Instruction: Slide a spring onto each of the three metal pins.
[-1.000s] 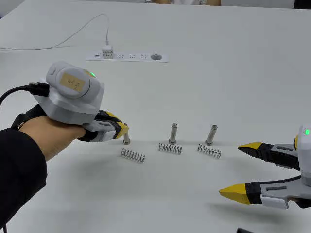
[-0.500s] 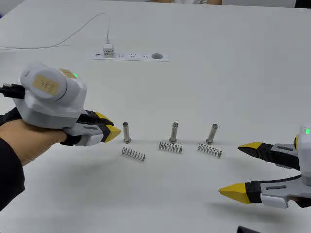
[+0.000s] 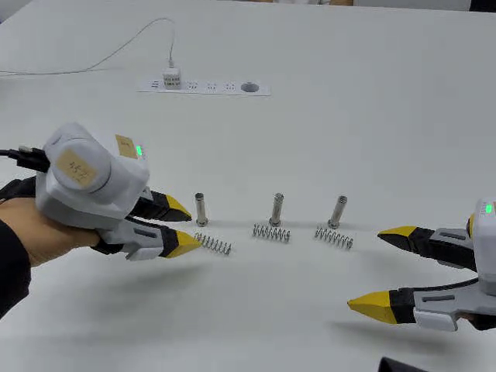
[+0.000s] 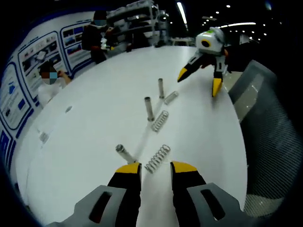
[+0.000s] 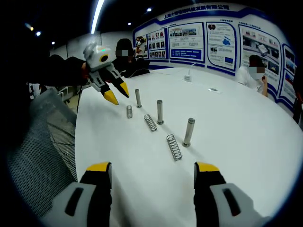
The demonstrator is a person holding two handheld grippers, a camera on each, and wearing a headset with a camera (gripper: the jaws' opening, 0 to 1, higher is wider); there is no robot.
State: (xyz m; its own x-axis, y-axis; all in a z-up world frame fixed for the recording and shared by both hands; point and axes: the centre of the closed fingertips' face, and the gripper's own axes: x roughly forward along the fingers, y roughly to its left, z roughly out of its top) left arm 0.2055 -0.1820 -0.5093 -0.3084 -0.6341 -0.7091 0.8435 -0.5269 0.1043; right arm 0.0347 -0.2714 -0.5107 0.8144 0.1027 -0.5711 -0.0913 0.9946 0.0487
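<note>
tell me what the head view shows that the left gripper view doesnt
Head view adds: the hand holding the left gripper, and that gripper's grey housing. Left gripper view adds: people beyond the table, wall posters and ceiling lights. Both share: three upright metal pins, three springs lying beside them on the white table, and the open right gripper.

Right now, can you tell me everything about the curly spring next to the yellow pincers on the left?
The left spring is a small coil of thin silvery wire, seemingly metal. It lies on its side on the white table, in front of the leftmost pin, not on it. The left gripper has its open jaws at the spring's near end, not clamped on it; whether a tip touches it is unclear.
</note>
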